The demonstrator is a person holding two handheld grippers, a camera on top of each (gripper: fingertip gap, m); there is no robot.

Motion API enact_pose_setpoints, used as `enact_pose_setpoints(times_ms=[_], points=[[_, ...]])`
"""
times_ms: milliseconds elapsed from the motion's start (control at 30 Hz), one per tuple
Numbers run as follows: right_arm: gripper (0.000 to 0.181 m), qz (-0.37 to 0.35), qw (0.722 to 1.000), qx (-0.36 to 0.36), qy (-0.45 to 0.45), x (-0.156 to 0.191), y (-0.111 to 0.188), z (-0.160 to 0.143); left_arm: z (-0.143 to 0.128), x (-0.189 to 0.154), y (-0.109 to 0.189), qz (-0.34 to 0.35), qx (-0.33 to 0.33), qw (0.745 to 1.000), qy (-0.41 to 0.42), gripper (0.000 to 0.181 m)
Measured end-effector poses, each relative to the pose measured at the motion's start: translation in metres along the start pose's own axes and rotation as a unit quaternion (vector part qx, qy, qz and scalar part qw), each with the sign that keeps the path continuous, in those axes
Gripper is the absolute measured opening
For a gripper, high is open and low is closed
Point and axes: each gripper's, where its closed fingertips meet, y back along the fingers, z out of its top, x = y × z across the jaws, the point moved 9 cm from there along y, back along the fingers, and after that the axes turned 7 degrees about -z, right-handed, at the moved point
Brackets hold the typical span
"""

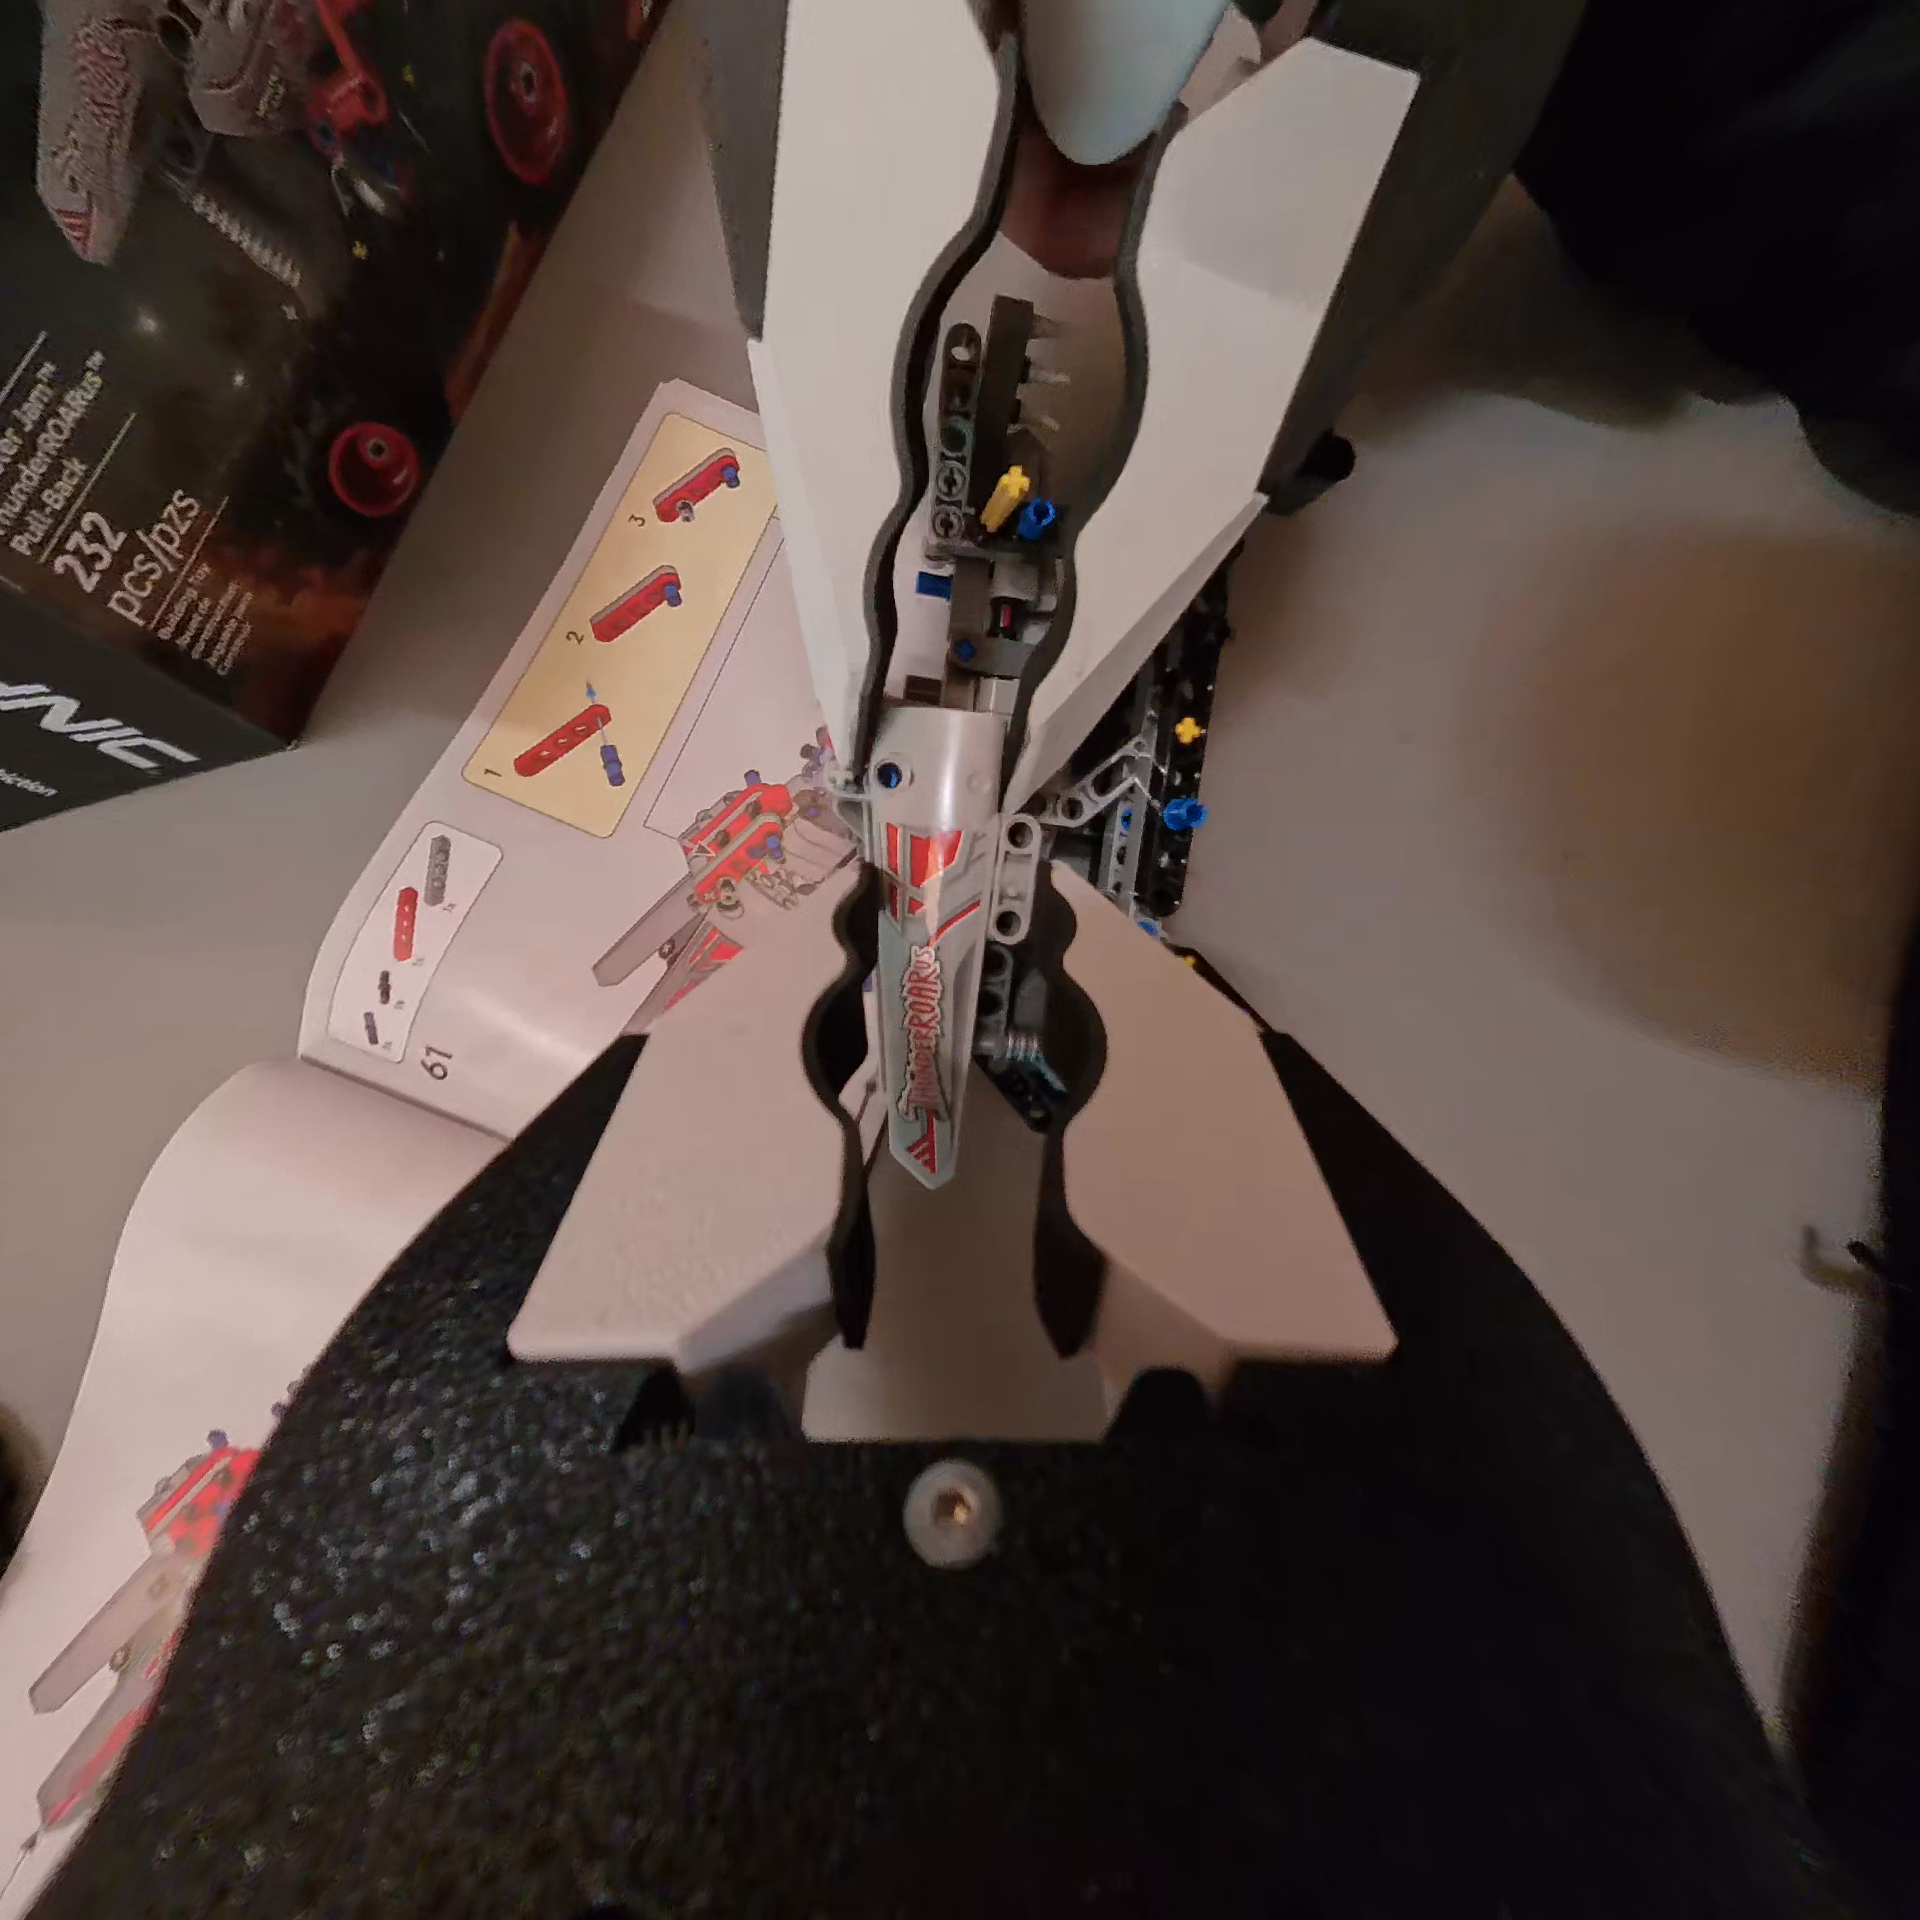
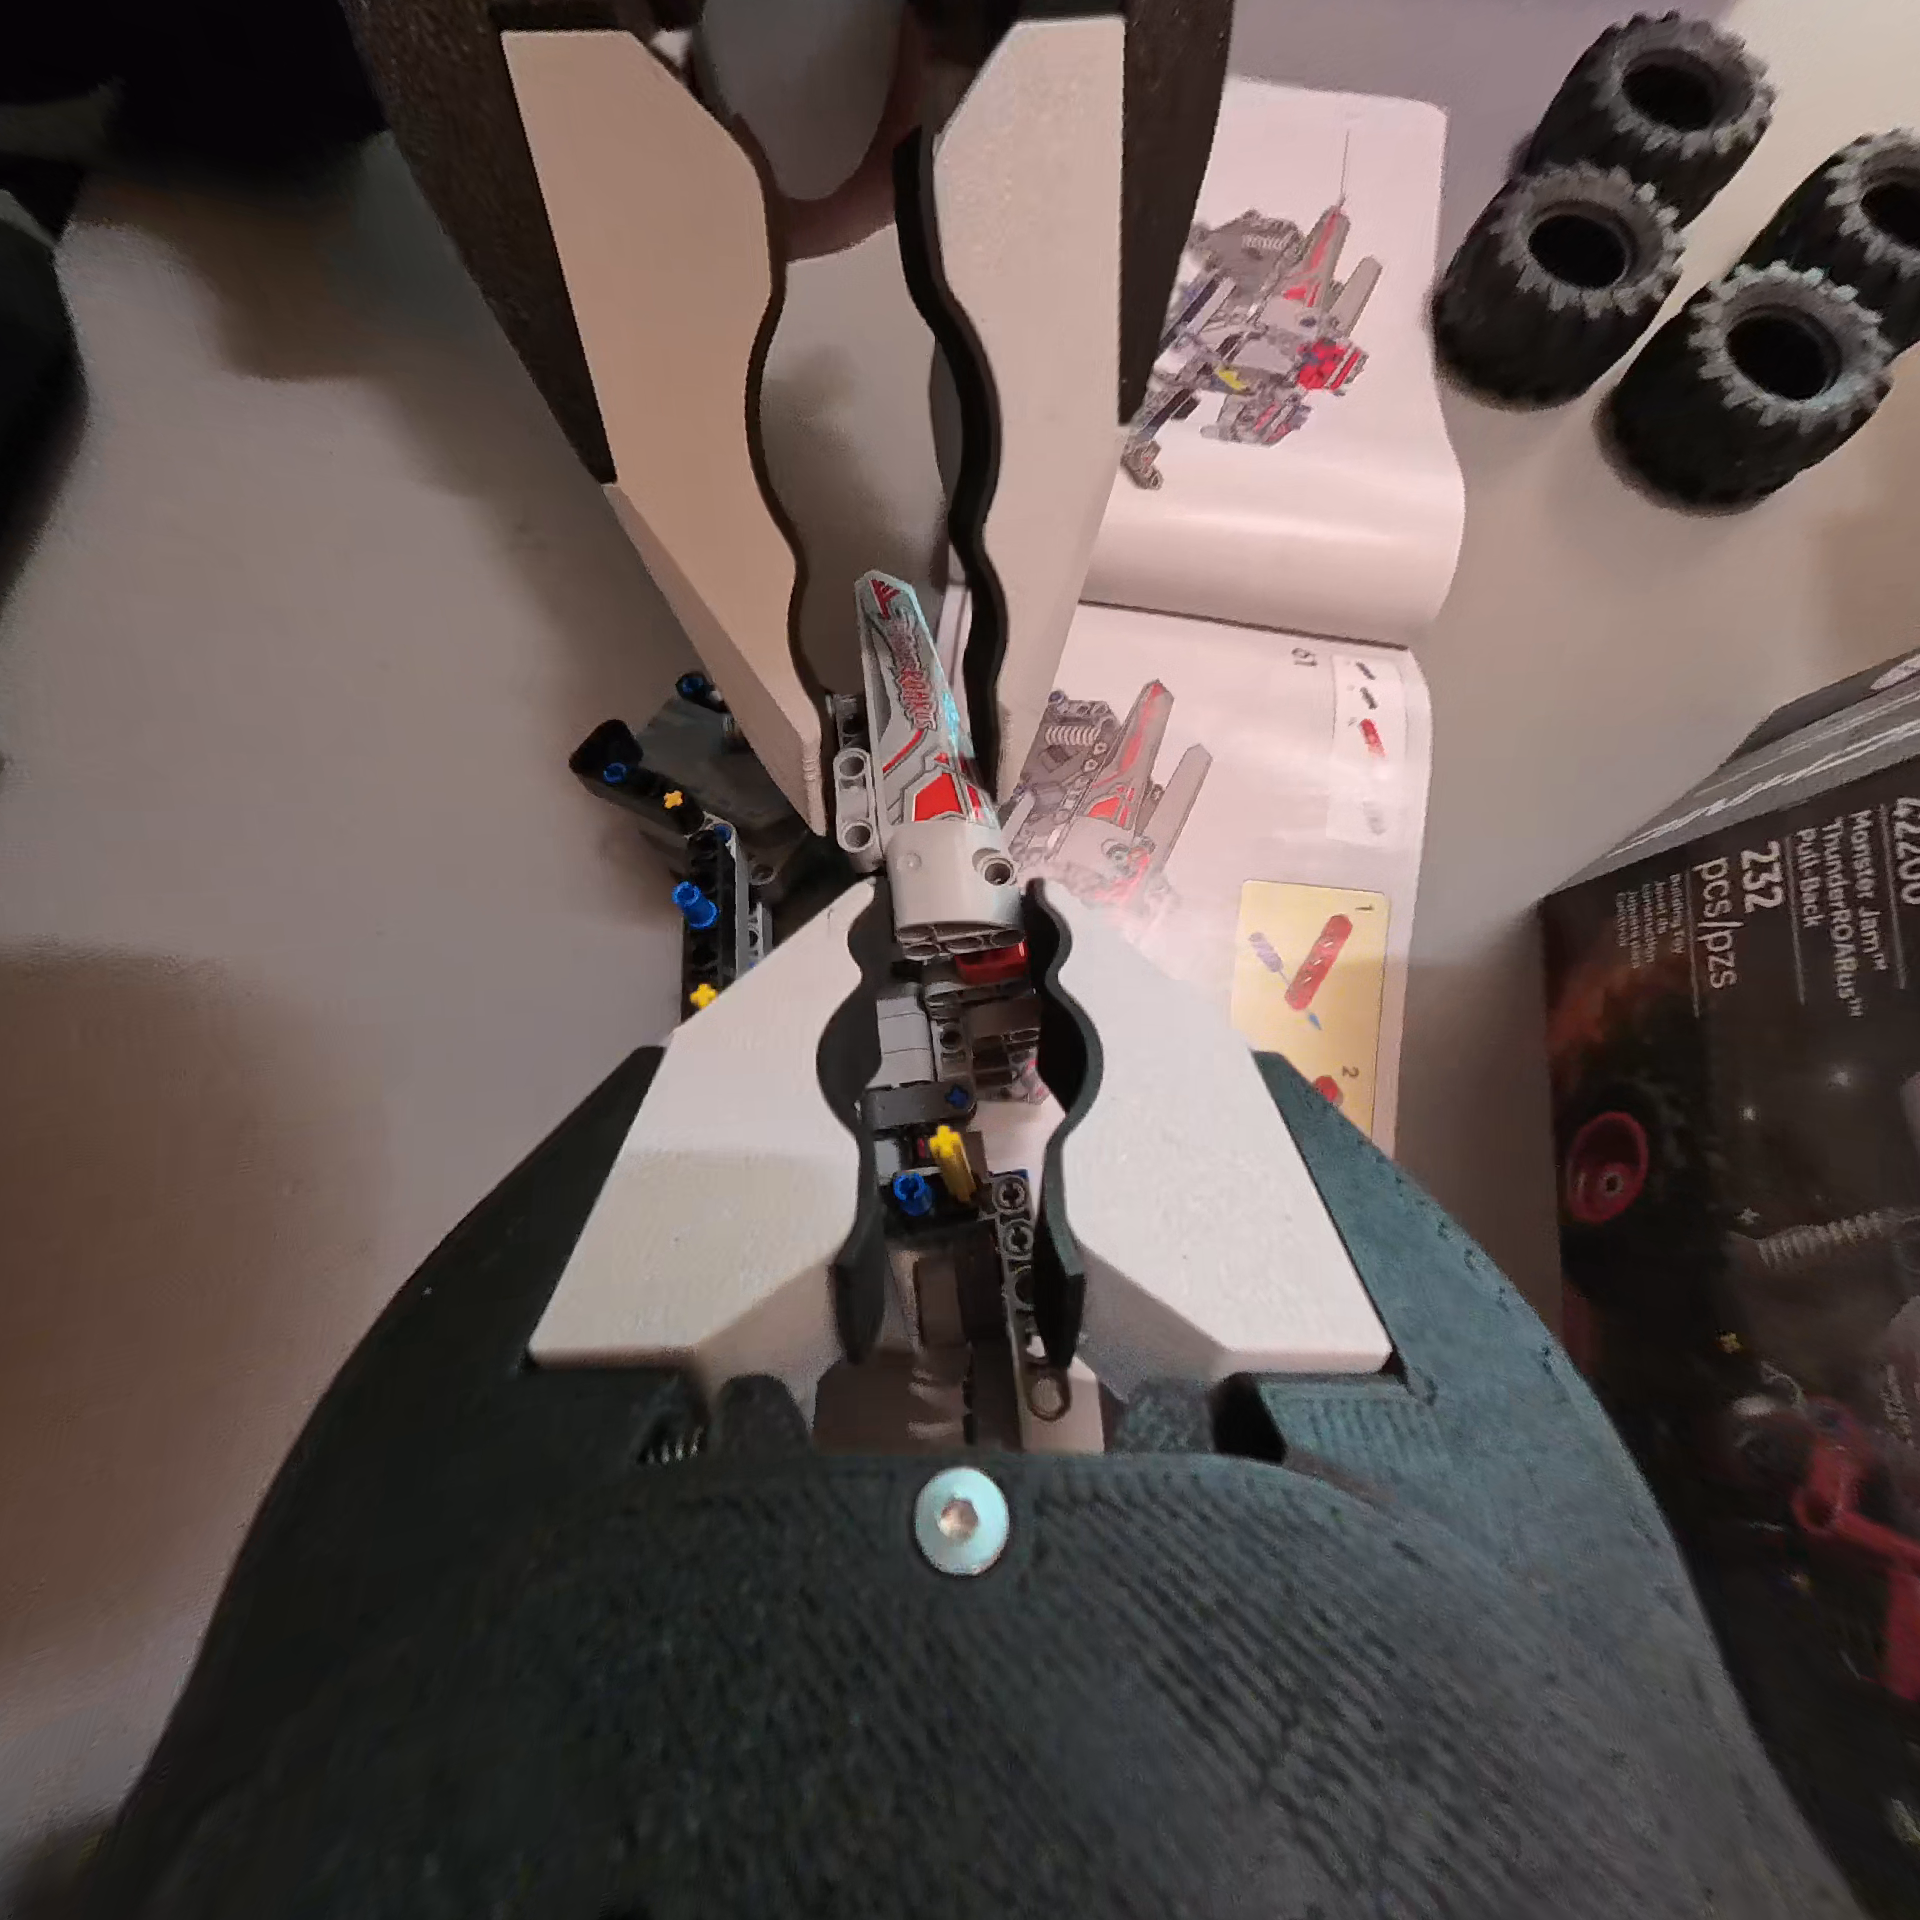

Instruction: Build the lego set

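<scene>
Beige tabletop (image 2: 312,727) carries instruction booklet (image 2: 1299,540), set box (image 2: 1745,1143), four tyres (image 2: 1558,270).

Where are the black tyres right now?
Right wrist view, top right corner: the black tyres sit clustered on the table, right of the open instruction booklet and beyond the set's box.
</scene>
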Motion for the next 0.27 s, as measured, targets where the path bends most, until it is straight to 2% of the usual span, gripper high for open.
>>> enact_pose_setpoints(times_ms=[33,267], points=[[0.023,0.004,1.0,0.012,0.008,0.0001,0.0005,0.0003,-0.0003,-0.0001,-0.0011,-0.003,-0.005,1.0,-0.002,0.027],[0.023,-0.026,0.999,0.03,0.035,0.0031,0.0008,0.0026,-0.0037,0.0043,0.0031,-0.016,-0.032,0.999,-0.023,0.026]])
